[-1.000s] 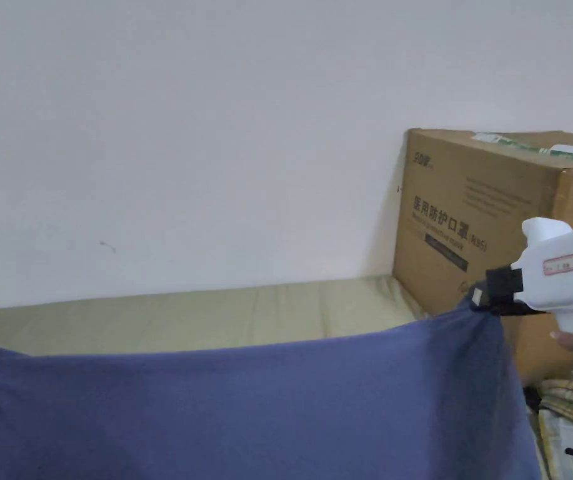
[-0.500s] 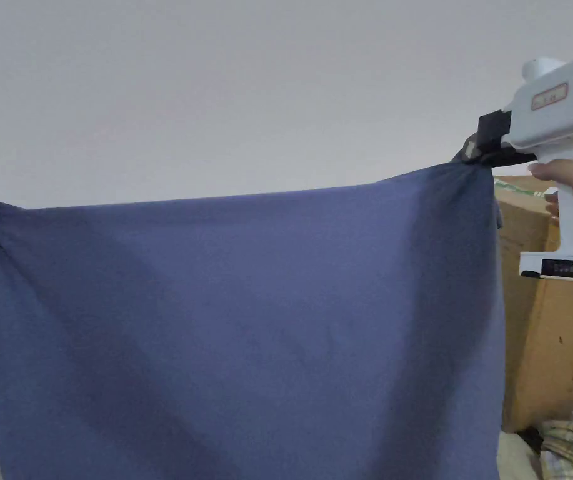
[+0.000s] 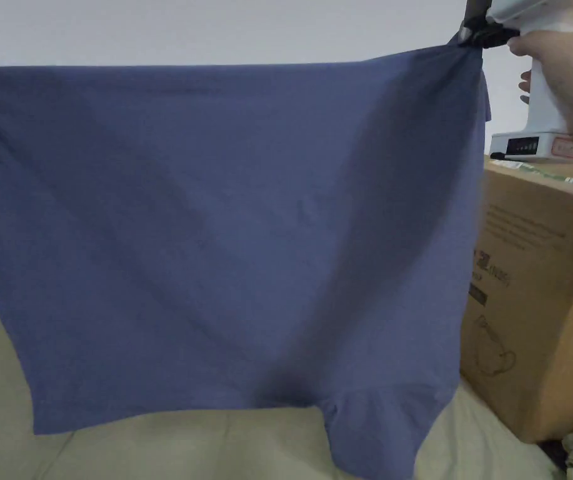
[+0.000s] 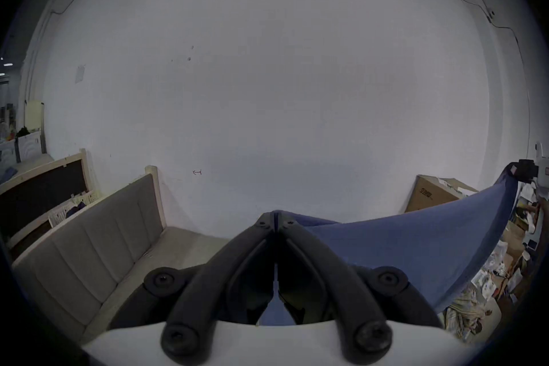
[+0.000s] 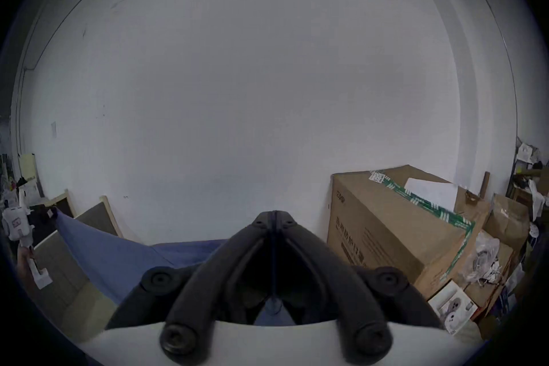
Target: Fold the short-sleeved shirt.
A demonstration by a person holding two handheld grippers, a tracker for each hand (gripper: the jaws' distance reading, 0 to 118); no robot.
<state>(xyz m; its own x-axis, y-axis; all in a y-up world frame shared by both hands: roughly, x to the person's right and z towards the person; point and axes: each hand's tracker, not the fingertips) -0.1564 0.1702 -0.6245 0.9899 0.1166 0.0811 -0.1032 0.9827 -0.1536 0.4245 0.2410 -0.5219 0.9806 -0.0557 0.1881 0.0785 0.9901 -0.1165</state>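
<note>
We hold the blue short-sleeved shirt (image 3: 229,237) up in the air, spread flat across most of the head view, its long axis running left to right along the taut top edge. It hangs downward; one sleeve (image 3: 372,431) droops at the lower centre, above the beige cushion (image 3: 154,447). Our right gripper (image 3: 466,32), upper right of the head view, pinches the top right corner, jaws closed on cloth. Our left gripper (image 4: 274,216), centre-bottom of its own view, has jaws pressed together on the other corner. A cardboard box (image 3: 541,294) stands at right, against the white wall (image 3: 216,28).
</note>
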